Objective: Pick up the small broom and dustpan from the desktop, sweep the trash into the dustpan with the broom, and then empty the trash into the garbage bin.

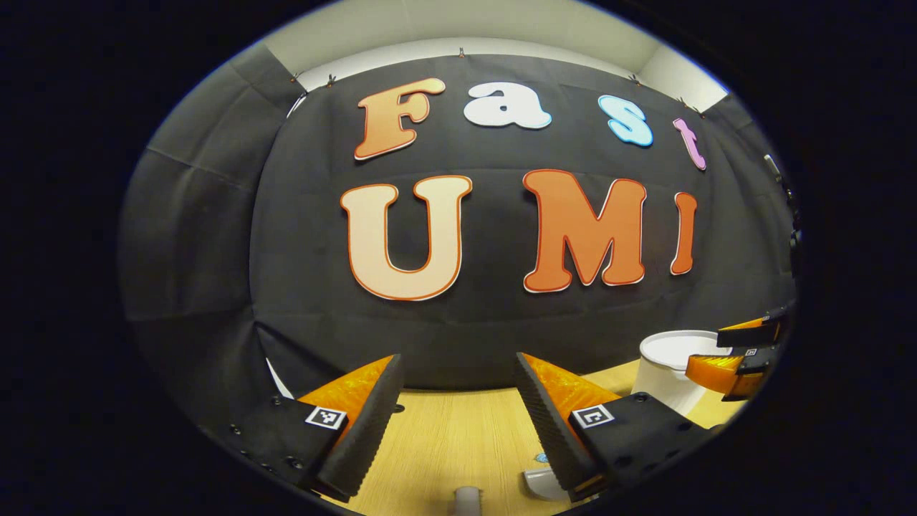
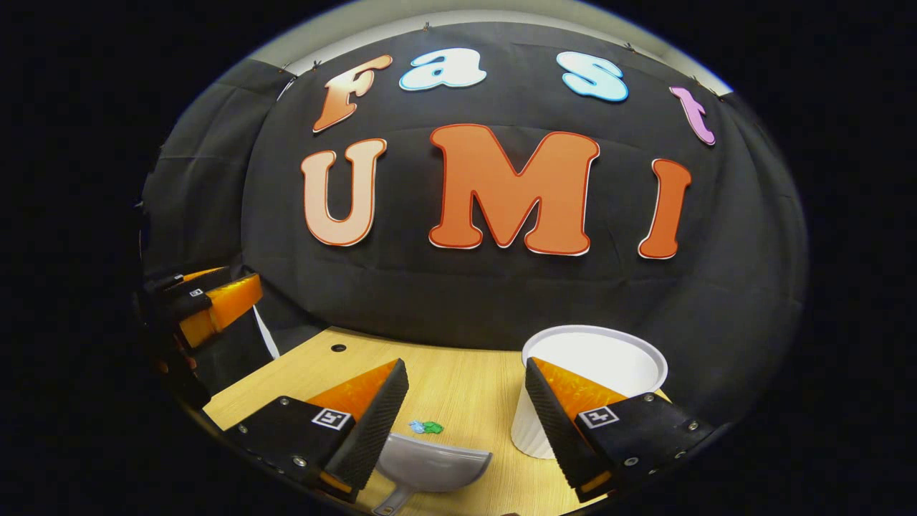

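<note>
Right gripper view looks along my right hand-held gripper (image 2: 466, 423), its jaws spread wide with nothing between them, hovering above the table (image 2: 466, 387). The dustpan (image 2: 430, 466) lies on the wood just below and ahead, nearer my left finger, its scoop mouth facing away from me toward the small bits of trash (image 2: 426, 428) just beyond its lip. Its handle (image 2: 390, 505) runs back toward me, so the long axis lies roughly along my line of sight. The white garbage bin (image 2: 594, 358) stands upright on the right, partly behind my right finger.

Left gripper view shows my left hand-held gripper (image 1: 458, 423) likewise released and empty over the table, with a pale handle end (image 1: 467, 498) at the bottom edge; whether that is the broom I cannot tell.

My judgement: the right hand is nearer the dustpan. Trash on the table and pan at rest would fit either before sweeping or leftovers after.
</note>
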